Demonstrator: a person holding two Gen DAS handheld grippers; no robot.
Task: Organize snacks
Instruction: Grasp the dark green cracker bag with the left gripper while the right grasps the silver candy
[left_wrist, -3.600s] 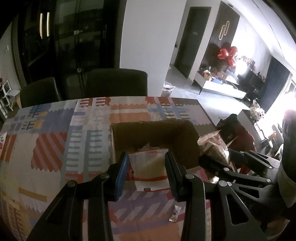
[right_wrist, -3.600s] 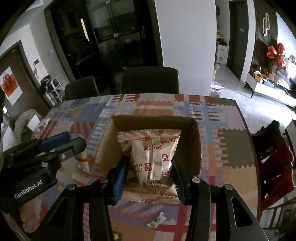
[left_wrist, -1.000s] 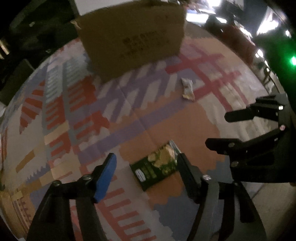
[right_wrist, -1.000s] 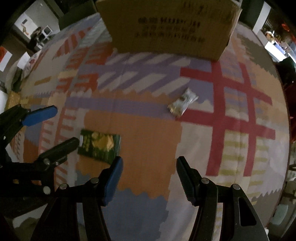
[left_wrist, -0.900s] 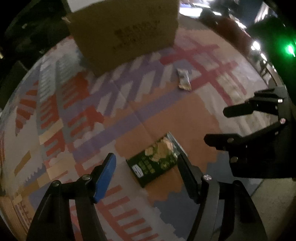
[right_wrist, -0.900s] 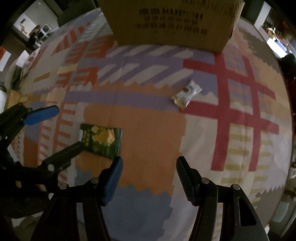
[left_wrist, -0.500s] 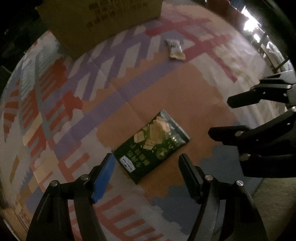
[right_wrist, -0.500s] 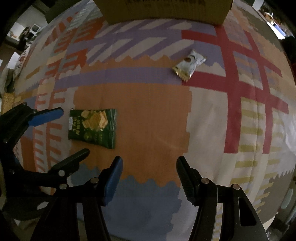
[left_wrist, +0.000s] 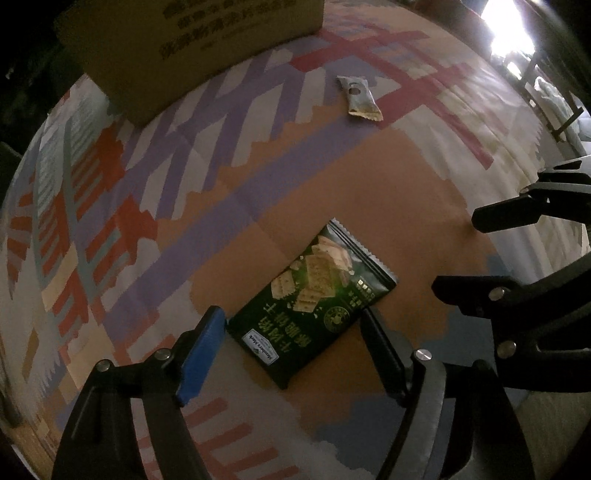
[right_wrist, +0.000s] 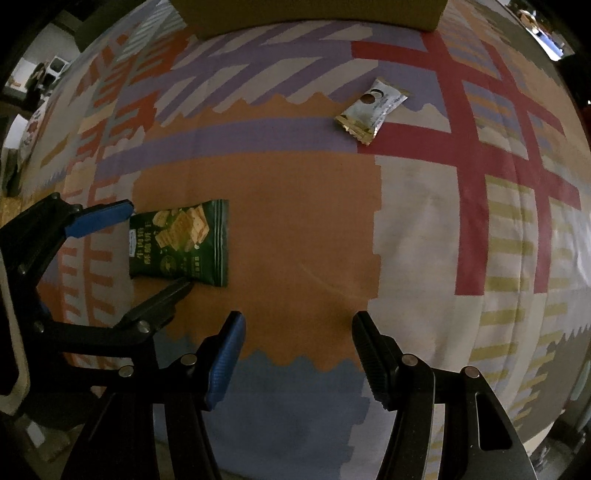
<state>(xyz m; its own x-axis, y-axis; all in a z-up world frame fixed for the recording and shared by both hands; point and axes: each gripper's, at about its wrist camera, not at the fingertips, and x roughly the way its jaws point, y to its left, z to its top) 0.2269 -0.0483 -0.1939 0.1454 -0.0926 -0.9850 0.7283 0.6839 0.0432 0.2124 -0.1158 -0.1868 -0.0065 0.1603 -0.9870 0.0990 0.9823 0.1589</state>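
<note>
A dark green cracker packet (left_wrist: 314, 306) lies flat on the patterned tablecloth; it also shows in the right wrist view (right_wrist: 181, 243). My left gripper (left_wrist: 291, 325) is open, low over the cloth, with its fingers on either side of the packet's near end. A small silver snack sachet (left_wrist: 360, 99) lies farther off near the cardboard box (left_wrist: 192, 48); the sachet also shows in the right wrist view (right_wrist: 371, 110). My right gripper (right_wrist: 297, 332) is open and empty above bare cloth, to the right of the left gripper (right_wrist: 155, 247).
The tablecloth (right_wrist: 295, 206) covers the whole table. The box's bottom edge (right_wrist: 310, 14) shows at the top of the right wrist view. The table's near edge (right_wrist: 554, 417) runs close below my right gripper. Chairs and a bright window stand at the far right (left_wrist: 517, 33).
Both grippers dropped from over the box toward the cloth. My left gripper has closed in on the green packet, which now lies between its fingers. The right gripper let go of the biscuit bag.
</note>
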